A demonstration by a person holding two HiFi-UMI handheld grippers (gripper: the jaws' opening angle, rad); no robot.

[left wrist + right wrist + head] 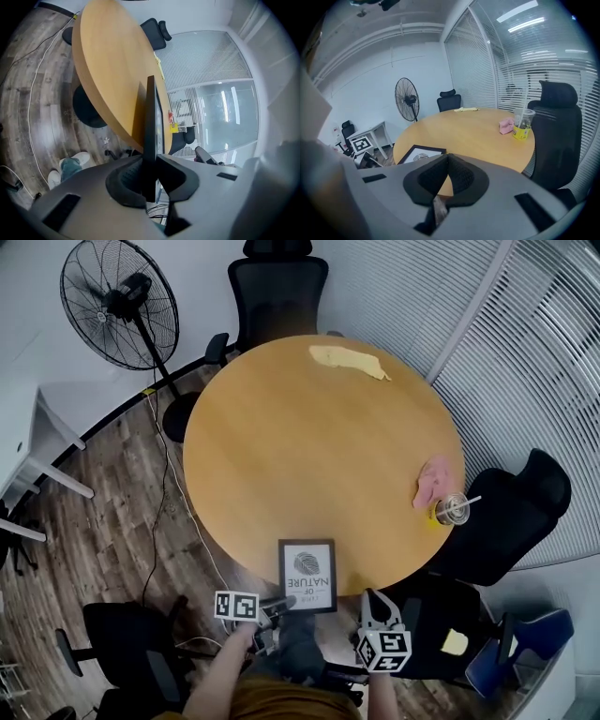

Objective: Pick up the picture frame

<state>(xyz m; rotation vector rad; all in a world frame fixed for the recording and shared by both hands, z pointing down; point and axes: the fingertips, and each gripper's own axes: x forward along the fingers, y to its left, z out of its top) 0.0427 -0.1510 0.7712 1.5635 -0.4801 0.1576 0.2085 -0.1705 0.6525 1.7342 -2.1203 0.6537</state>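
A black picture frame (307, 575) with a white print lies at the near edge of the round wooden table (319, 446), partly over the rim. My left gripper (284, 602) is shut on the frame's near left corner; in the left gripper view the frame's thin black edge (151, 117) runs straight between the two pads of the left gripper (150, 183). My right gripper (373, 601) hovers just off the table edge, right of the frame, and is shut with nothing in it (447, 164). The frame (421, 153) lies to its left.
A plastic cup with a straw (452, 510) and a pink cloth (433, 479) sit at the table's right edge, a yellow cloth (349, 360) at the far side. Black office chairs (511, 512) ring the table. A standing fan (120, 304) and a white desk (19, 446) are at the left.
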